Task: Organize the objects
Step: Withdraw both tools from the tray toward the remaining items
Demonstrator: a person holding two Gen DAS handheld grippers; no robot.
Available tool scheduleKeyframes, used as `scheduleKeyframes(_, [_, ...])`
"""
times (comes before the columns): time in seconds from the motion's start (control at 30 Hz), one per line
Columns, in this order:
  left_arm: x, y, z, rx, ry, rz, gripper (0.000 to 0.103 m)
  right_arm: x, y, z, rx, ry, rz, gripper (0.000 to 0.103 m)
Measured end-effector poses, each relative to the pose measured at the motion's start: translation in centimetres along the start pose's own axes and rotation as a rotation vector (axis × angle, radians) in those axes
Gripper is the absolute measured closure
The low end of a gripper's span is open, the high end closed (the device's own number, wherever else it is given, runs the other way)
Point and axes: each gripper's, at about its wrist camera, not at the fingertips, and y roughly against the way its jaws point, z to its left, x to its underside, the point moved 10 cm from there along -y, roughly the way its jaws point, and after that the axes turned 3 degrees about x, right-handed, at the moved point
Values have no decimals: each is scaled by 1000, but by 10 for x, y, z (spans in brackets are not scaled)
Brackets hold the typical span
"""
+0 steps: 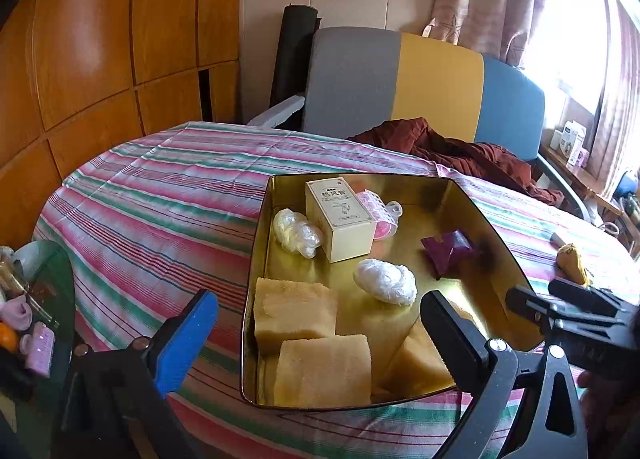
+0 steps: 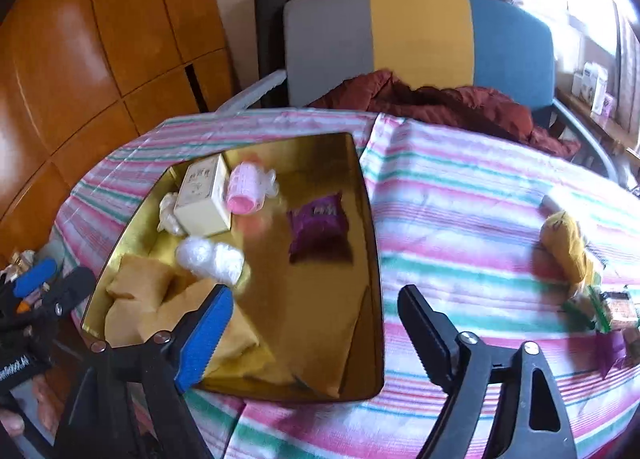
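A gold tin tray (image 1: 400,225) (image 2: 320,299) sits on the striped tablecloth. It holds a cream box (image 1: 340,219), a pink roller (image 1: 378,209) (image 2: 246,189), two white bag wads (image 1: 384,281) (image 1: 296,233), a purple packet (image 1: 448,249) (image 2: 318,227) and yellow sponges (image 1: 294,313) (image 1: 324,369). My left gripper (image 1: 320,343) hangs open above the sponges at the tray's near end, its pads touching nothing. My right gripper (image 2: 316,335) is open over the tray's near right corner, nothing between its fingers.
A yellow soft object (image 2: 564,247) and several small packets (image 2: 612,319) lie on the cloth to the right. A grey, yellow and blue chair (image 1: 436,87) with a dark red cloth (image 2: 460,107) stands behind. A small side table (image 1: 40,335) with clutter is at the left.
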Motion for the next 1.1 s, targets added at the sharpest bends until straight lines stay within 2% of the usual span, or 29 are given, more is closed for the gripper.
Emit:
scheduleKeyframes(0.03, [0, 1, -1, -4, -5, -1, 1, 4, -2, 0, -16, -10, 13, 0])
scheduleKeyframes(0.3, [-1, 7, -5, -16, -23, -10, 1, 3, 15, -18, 19, -11, -45, 0])
scheduleKeyframes(0.5, [-3, 13, -12, -19, -55, -23, 1, -4, 31, -49, 76, -30, -78, 0])
scheduleKeyframes(0.87, [-3, 20, -22, -26, -94, -29, 0, -28, 62, -153, 227, -138, -103, 0])
scheduleKeyframes(1.0, [-3, 21, -25, -27, -102, -29, 0, -35, 74, -210, 337, -185, -137, 0])
scheduleKeyframes(1.1, [-4, 22, -30, -29, -118, -27, 0, -29, 79, -256, 402, -282, -154, 0])
